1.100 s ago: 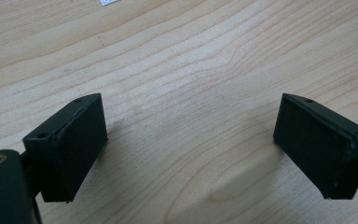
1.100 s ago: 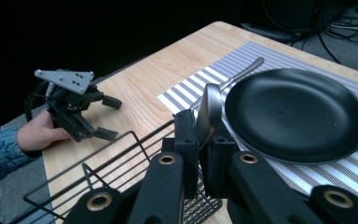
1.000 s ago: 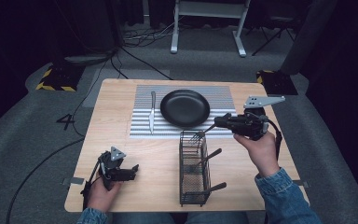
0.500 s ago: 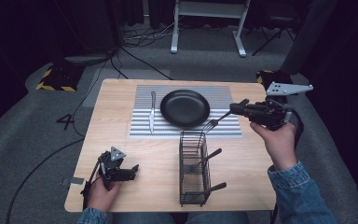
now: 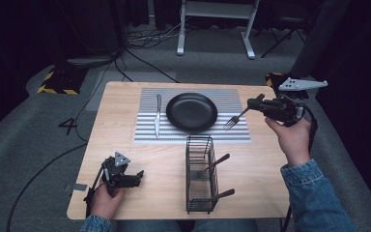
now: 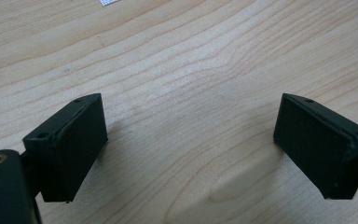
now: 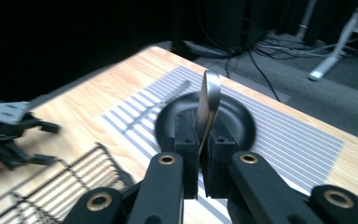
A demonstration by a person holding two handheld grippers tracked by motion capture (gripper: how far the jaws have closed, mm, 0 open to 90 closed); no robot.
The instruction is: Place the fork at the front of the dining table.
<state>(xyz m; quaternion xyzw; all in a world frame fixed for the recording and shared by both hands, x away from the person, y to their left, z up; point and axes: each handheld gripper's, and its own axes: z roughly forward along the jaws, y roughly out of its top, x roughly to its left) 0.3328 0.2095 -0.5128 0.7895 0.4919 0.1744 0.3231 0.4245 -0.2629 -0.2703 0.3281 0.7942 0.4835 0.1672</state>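
Right claw point(image 7: 200, 156) around slim, seemingly metal fork point(image 5: 234, 119).

We see a pale wood-grain bench point(image 5: 270, 169) carrying a grey-and-white striped placemat point(image 5: 147, 133), a matte black plate point(image 5: 192, 112), a silver knife point(image 5: 158, 116), a silver fork point(image 5: 233, 121), a black wire basket point(image 5: 200, 181), black grippers, and blue denim sleeves point(image 5: 314, 193).

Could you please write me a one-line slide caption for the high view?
Right gripper holds a fork beside the black plate; left gripper rests open near the wire basket.
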